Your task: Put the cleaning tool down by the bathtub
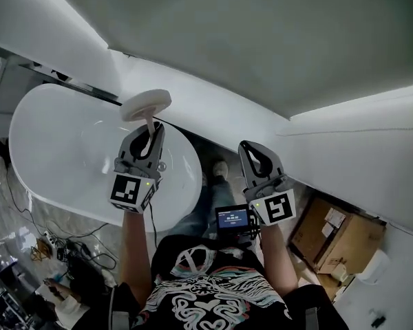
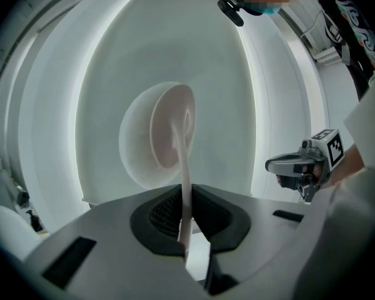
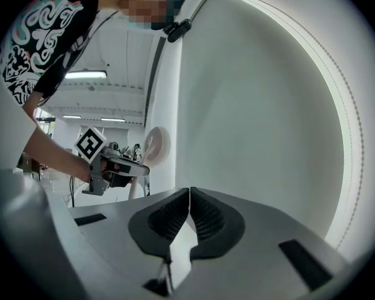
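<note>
Holding firm: L gripper (image 1: 151,133) clamps the tool (image 1: 146,105) by its thin handle, round head up in mid-air over the tub (image 1: 55,143). R gripper (image 1: 250,148) closed, empty. Not set down yet; lowering & release left.

Cardboard boxes (image 1: 341,239), tangled cables (image 1: 89,245) (power strip (image 1: 47,240), perhaps)

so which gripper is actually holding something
The left gripper, clamped on the thin handle of the cleaning tool; the right gripper is shut on nothing.
</note>
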Demonstrator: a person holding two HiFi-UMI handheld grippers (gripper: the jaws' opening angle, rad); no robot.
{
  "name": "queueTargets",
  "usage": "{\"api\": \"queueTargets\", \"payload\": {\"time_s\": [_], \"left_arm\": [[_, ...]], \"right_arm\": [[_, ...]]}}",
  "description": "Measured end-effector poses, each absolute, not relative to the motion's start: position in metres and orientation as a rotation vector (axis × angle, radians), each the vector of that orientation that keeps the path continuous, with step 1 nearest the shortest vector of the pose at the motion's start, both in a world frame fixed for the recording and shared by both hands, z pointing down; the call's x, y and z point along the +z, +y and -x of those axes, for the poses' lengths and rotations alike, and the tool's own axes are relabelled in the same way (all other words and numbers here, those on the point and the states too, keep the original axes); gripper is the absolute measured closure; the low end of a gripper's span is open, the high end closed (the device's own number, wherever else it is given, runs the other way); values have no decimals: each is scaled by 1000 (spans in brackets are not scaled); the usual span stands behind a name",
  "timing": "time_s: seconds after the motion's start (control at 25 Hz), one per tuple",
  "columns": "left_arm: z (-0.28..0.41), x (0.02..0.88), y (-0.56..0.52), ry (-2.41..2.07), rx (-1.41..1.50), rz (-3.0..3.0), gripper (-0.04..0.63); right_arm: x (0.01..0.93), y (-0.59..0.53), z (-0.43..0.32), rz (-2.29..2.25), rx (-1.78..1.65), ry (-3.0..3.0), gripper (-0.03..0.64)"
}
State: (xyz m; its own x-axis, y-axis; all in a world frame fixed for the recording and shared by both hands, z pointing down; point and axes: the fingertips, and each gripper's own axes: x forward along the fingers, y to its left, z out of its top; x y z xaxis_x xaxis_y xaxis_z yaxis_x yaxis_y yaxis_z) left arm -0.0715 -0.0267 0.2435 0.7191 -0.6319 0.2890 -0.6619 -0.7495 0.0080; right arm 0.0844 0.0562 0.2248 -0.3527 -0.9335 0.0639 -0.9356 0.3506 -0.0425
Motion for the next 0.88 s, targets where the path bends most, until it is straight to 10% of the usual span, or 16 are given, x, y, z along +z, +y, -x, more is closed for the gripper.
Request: {"api": "queueTargets", "payload": {"time_s": [0.88], "left_arm": [[31, 438, -93, -834, 1297, -2995, 558]], "right_arm": [[413, -9, -118, -1612, 437, -2493, 589]]}}
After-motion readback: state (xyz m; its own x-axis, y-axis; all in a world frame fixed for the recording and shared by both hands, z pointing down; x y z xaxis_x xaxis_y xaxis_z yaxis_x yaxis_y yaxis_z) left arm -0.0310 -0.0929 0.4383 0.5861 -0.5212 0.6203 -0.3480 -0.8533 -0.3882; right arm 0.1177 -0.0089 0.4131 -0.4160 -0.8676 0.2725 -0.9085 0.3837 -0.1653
